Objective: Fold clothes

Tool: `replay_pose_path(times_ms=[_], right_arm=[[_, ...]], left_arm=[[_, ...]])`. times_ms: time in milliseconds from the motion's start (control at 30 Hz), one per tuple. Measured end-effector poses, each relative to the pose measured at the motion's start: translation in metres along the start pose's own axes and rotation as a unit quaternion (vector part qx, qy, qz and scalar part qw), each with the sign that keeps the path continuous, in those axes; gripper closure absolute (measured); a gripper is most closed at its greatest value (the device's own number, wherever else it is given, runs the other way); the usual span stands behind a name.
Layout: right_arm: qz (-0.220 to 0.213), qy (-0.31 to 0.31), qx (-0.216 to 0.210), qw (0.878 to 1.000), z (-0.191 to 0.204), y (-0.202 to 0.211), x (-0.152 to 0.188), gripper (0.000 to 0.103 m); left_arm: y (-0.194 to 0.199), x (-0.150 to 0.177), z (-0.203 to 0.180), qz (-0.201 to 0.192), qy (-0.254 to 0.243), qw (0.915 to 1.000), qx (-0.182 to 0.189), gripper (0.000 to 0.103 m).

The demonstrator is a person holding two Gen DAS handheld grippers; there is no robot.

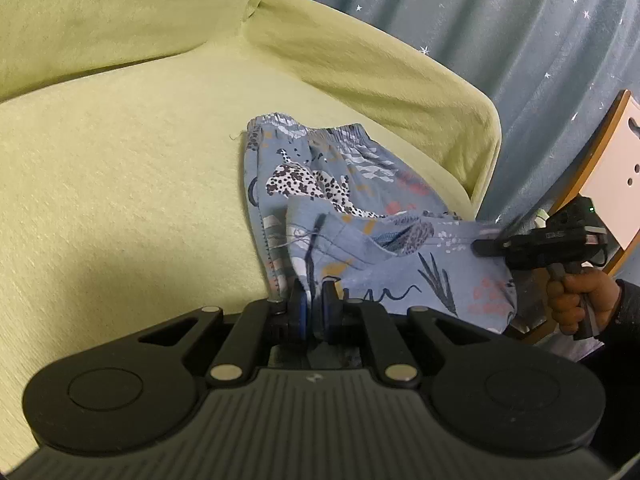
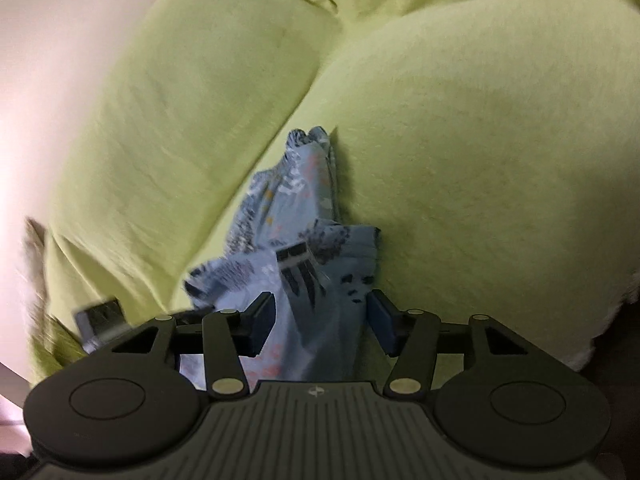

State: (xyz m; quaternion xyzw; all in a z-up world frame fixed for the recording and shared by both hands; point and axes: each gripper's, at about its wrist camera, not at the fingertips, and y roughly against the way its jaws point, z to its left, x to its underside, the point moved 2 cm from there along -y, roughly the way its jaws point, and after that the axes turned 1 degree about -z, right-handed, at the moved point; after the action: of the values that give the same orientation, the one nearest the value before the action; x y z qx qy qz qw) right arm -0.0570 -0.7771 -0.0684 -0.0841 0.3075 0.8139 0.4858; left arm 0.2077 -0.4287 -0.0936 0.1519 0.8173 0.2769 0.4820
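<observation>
A pair of blue patterned shorts [image 1: 340, 208], printed with spotted leopards, leaves and coral blotches, lies on the seat of a yellow-green sofa [image 1: 120, 184], close to the sofa's armrest [image 1: 380, 64], with the elastic waistband at the far end. The left claw [image 1: 313, 307] is pressed together on a fold of the shorts' near edge, the cloth pinched between its blue pads, with loose threads showing just beyond them. In the left wrist view the right claw [image 1: 486, 246] reaches in from the right side, gripped by a hand [image 1: 576, 300], its tip at the right edge of the fabric. From the right wrist view, which is blurred, the right claw [image 2: 322, 326] stands spread, its two fingers on either side of a bunched part of the shorts [image 2: 296, 216] without closing on it. Behind the armrest hangs a grey-blue curtain [image 1: 500, 40] dotted with small white stars, and a wooden chair [image 1: 608, 168] stands beside it.
</observation>
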Motion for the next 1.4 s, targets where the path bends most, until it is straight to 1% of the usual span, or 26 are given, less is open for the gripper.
replay_pose_path(times_ms=[33, 67, 100, 133, 233, 300, 367, 500, 567, 667, 767, 867, 967, 1067, 1133, 1167, 1200, 1233, 1267, 1300, 1333, 1400], right_arm=[[-0.002, -0.005, -0.003, 1.000, -0.002, -0.003, -0.001, 0.074], [-0.006, -0.012, 0.001, 1.000, -0.004, -0.004, -0.003, 0.087], [-0.012, -0.019, 0.002, 1.000, -0.005, -0.004, -0.005, 0.091], [-0.017, -0.022, 0.004, 1.000, -0.004, -0.004, -0.006, 0.093], [-0.037, 0.024, 0.016, 0.999, 0.011, 0.010, -0.004, 0.097], [-0.053, 0.050, 0.026, 0.997, 0.021, 0.018, -0.002, 0.098], [-0.070, 0.066, 0.018, 0.995, 0.029, 0.022, -0.001, 0.099], [-0.095, 0.086, -0.004, 0.992, 0.042, 0.026, -0.003, 0.099], [-0.107, 0.090, -0.012, 0.990, 0.046, 0.026, -0.008, 0.099], [-0.121, 0.088, -0.016, 0.989, 0.045, 0.021, -0.023, 0.099], [-0.130, 0.092, -0.003, 0.987, 0.038, 0.010, -0.043, 0.099], [-0.137, 0.093, 0.004, 0.986, 0.027, -0.012, -0.068, 0.099], [-0.135, 0.084, 0.020, 0.987, 0.020, -0.035, -0.090, 0.099], [-0.125, 0.071, 0.040, 0.989, 0.010, -0.060, -0.101, 0.099], [-0.116, 0.070, 0.048, 0.990, 0.005, -0.072, -0.105, 0.099], [-0.113, 0.069, 0.052, 0.990, 0.002, -0.078, -0.107, 0.099], [-0.115, 0.066, 0.057, 0.990, -0.001, -0.079, -0.108, 0.098], [-0.117, 0.063, 0.062, 0.989, -0.004, -0.080, -0.109, 0.095], [-0.120, 0.061, 0.069, 0.989, -0.007, -0.080, -0.110, 0.093], [-0.128, 0.061, 0.085, 0.986, -0.009, -0.078, -0.109, 0.088], [-0.140, 0.066, 0.106, 0.982, -0.011, -0.074, -0.108, 0.087], [-0.163, 0.076, 0.133, 0.975, -0.010, -0.061, -0.105, 0.086]], left_arm=[[0.001, 0.000, -0.001, -0.001, -0.004, 1.0000, -0.003, 0.096], [0.002, 0.000, -0.003, -0.002, -0.007, 1.0000, -0.006, 0.097], [0.003, 0.001, -0.005, -0.003, -0.015, 0.9999, -0.008, 0.099], [0.005, 0.002, -0.008, -0.004, -0.024, 0.9997, -0.011, 0.100], [0.016, 0.004, -0.018, -0.016, -0.050, 0.9985, -0.018, 0.101], [0.025, 0.005, -0.025, -0.034, -0.063, 0.9972, -0.022, 0.101], [0.035, 0.004, -0.028, -0.053, -0.064, 0.9964, -0.019, 0.102], [0.047, -0.011, -0.015, -0.090, -0.014, 0.9959, 0.001, 0.102], [0.043, -0.024, -0.009, -0.093, -0.004, 0.9956, 0.000, 0.102], [0.030, -0.043, 0.002, -0.093, 0.006, 0.9956, -0.006, 0.102], [0.013, -0.059, 0.018, -0.094, 0.027, 0.9951, -0.010, 0.102], [-0.003, -0.069, 0.037, -0.090, 0.055, 0.9943, -0.015, 0.102], [-0.018, -0.071, 0.053, -0.078, 0.080, 0.9934, -0.024, 0.102], [-0.029, -0.067, 0.063, -0.066, 0.089, 0.9933, -0.034, 0.101], [-0.032, -0.065, 0.069, -0.065, 0.100, 0.9920, -0.040, 0.100], [-0.034, -0.064, 0.072, -0.065, 0.106, 0.9913, -0.044, 0.096], [-0.032, -0.064, 0.076, -0.073, 0.119, 0.9887, -0.056, 0.092], [-0.031, -0.064, 0.080, -0.081, 0.131, 0.9856, -0.069, 0.091], [-0.026, -0.065, 0.084, -0.095, 0.147, 0.9813, -0.080, 0.091], [-0.021, -0.066, 0.089, -0.110, 0.163, 0.9762, -0.092, 0.091], [-0.015, -0.066, 0.085, -0.117, 0.158, 0.9755, -0.099, 0.091], [-0.004, -0.068, 0.077, -0.129, 0.145, 0.9744, -0.113, 0.092]])
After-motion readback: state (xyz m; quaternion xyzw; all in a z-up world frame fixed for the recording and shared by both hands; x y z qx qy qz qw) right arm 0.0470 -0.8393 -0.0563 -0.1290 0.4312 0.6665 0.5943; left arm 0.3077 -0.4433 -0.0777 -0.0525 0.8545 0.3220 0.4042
